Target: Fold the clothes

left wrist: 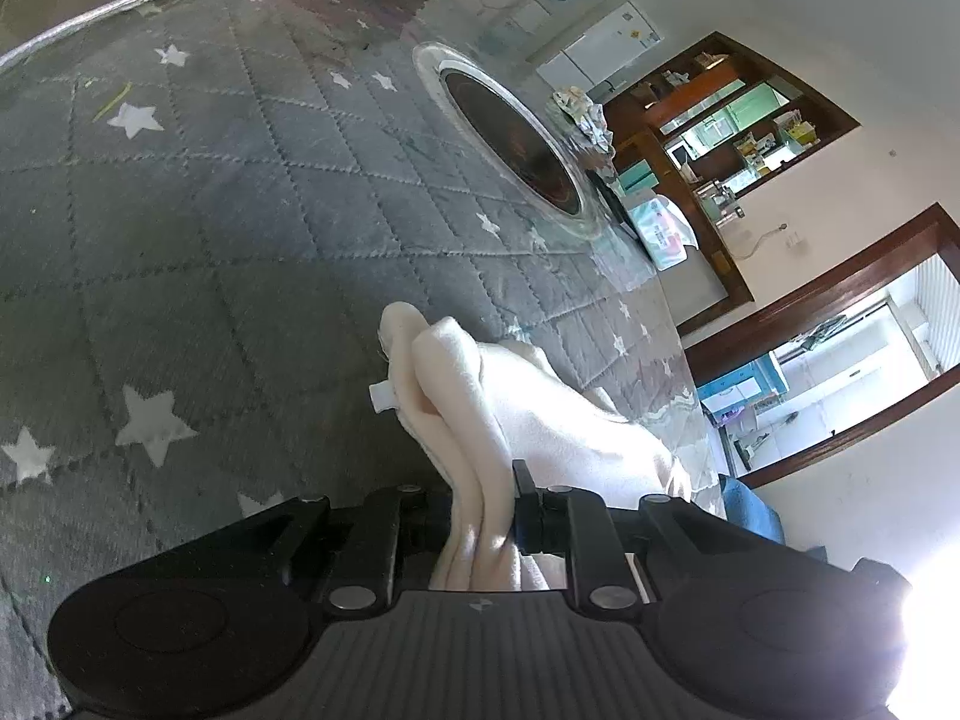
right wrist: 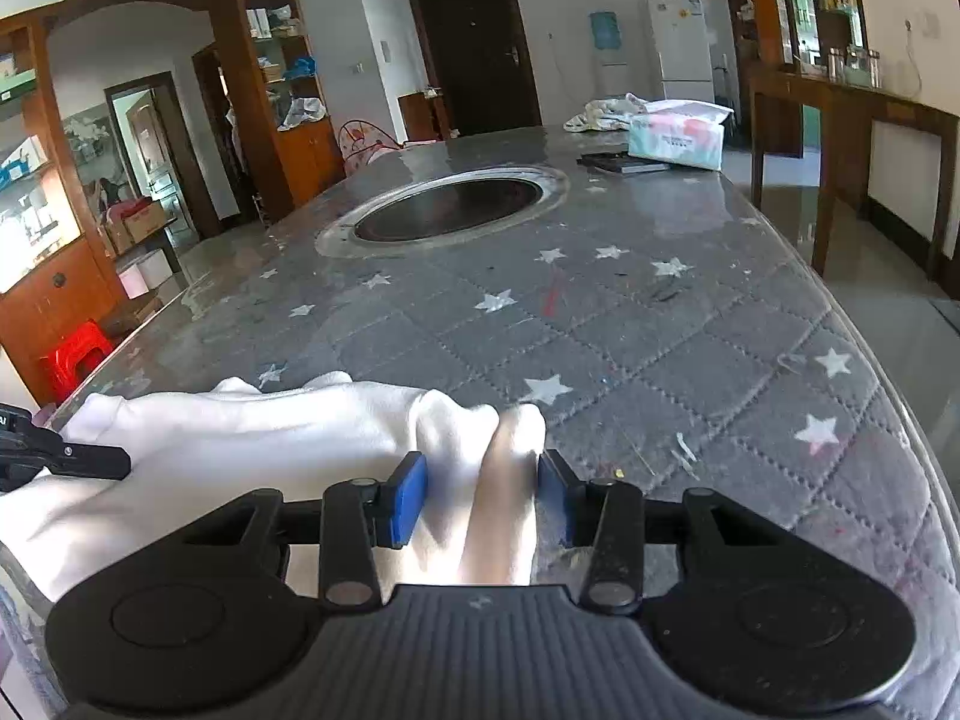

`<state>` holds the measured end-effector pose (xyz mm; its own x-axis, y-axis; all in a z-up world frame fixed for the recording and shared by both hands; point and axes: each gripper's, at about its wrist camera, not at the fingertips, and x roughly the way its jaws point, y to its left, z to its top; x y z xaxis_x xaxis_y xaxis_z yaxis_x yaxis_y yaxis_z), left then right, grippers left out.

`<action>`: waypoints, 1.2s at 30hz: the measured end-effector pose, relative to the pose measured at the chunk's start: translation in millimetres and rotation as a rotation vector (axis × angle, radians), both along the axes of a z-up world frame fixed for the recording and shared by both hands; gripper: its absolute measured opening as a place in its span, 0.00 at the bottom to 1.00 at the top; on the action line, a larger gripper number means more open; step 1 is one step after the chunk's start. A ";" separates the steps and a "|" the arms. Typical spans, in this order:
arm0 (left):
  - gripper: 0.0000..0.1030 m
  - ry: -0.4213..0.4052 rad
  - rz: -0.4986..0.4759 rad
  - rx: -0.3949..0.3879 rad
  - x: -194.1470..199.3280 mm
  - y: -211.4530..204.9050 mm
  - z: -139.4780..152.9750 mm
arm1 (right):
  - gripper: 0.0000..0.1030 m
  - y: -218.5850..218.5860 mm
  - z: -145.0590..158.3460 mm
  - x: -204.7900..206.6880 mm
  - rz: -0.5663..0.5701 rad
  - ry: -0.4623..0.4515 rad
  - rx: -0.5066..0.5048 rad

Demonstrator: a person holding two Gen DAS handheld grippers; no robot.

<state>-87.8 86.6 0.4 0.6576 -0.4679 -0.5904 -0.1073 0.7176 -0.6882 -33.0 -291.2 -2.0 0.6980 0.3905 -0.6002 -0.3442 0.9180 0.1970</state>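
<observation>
A cream-white garment [left wrist: 540, 414] lies bunched on the grey star-patterned table cover [left wrist: 180, 240]. In the left wrist view my left gripper [left wrist: 483, 516] is shut on a thick fold of it, and the cloth stands up in a ridge beyond the fingers. Seen from the right wrist, the same white garment [right wrist: 240, 426] stretches along the table's near left edge. My right gripper [right wrist: 480, 501] has its blue pads pressed against either side of a bunched fold. At the far left, one black finger [right wrist: 90, 456] of the left gripper rests on the cloth.
A round dark hob [right wrist: 450, 207] is sunk into the middle of the table [right wrist: 660, 330]. At the far end lie a tissue pack [right wrist: 675, 138], a flat black item [right wrist: 624, 162] and a crumpled cloth [right wrist: 600, 111]. A red stool [right wrist: 72, 354] stands left of the table.
</observation>
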 end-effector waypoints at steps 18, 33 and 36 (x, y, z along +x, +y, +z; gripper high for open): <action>0.17 -0.136 -0.129 0.124 11.4 -40.1 49.3 | 0.10 -12.2 62.3 -38.3 0.004 -0.197 0.017; 0.17 -0.179 -0.269 0.155 67.0 -109.8 70.9 | 0.10 -62.2 95.8 -39.8 -0.141 -0.306 -0.033; 0.17 -0.174 -0.292 0.159 77.5 -123.1 71.0 | 0.10 -71.7 96.5 -37.4 -0.163 -0.314 -0.043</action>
